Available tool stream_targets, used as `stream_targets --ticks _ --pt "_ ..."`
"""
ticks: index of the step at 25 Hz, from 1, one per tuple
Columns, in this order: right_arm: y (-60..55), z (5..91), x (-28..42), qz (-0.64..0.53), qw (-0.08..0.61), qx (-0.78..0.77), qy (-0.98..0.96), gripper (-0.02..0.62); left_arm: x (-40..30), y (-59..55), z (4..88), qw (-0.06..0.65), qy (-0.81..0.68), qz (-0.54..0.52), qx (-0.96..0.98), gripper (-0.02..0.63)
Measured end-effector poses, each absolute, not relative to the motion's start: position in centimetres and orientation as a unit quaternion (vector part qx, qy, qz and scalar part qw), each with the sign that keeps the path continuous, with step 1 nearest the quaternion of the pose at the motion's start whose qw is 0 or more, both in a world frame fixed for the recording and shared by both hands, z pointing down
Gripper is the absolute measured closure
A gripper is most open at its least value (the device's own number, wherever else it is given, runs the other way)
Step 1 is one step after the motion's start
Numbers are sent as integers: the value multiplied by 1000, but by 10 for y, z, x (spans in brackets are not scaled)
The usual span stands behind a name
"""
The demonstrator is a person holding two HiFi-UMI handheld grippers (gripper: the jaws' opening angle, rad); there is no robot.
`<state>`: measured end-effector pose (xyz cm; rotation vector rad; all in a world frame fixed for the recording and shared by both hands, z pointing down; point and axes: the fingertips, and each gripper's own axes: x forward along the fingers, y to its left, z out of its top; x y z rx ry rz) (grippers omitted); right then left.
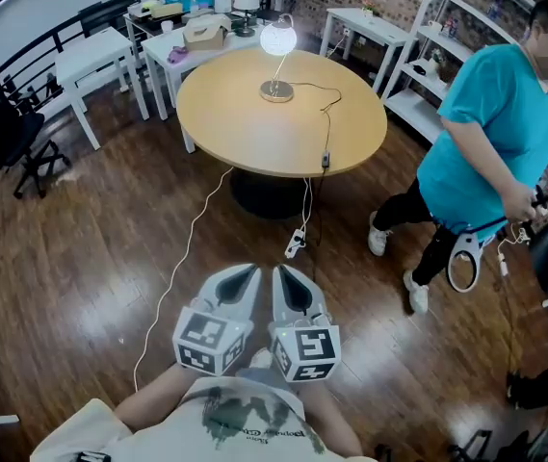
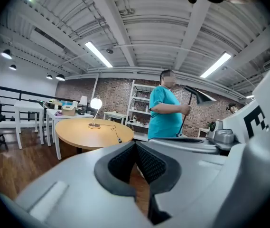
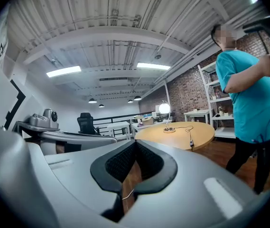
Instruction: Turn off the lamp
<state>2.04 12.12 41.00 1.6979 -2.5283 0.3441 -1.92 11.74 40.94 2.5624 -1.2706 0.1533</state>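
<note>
A lit desk lamp (image 1: 277, 39) with a glowing round globe stands on the far side of a round wooden table (image 1: 245, 123). Its cord runs to an inline switch (image 1: 325, 161) at the table's near edge, then drops to a power strip (image 1: 295, 243) on the floor. My left gripper (image 1: 247, 274) and right gripper (image 1: 283, 274) are side by side close to my body, well short of the table, both shut and empty. The lamp (image 2: 96, 103) shows far off in the left gripper view beyond the left gripper (image 2: 135, 146). In the right gripper view, the lamp (image 3: 164, 109) glows past the right gripper (image 3: 135, 144).
A person in a teal shirt (image 1: 485, 133) stands right of the table, holding a black floor lamp (image 2: 199, 96). White tables (image 1: 95, 61) and a black chair (image 1: 4, 128) are at the left, white shelving (image 1: 428, 46) at the back right. A white cable (image 1: 182, 268) trails across the wooden floor.
</note>
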Motion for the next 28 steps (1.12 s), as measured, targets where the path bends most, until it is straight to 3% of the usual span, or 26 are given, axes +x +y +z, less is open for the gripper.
stream_targets --ticks 28 --pt "-31 430 93 111 53 545 -829 595 47 -41 431 147 -457 46 876 609"
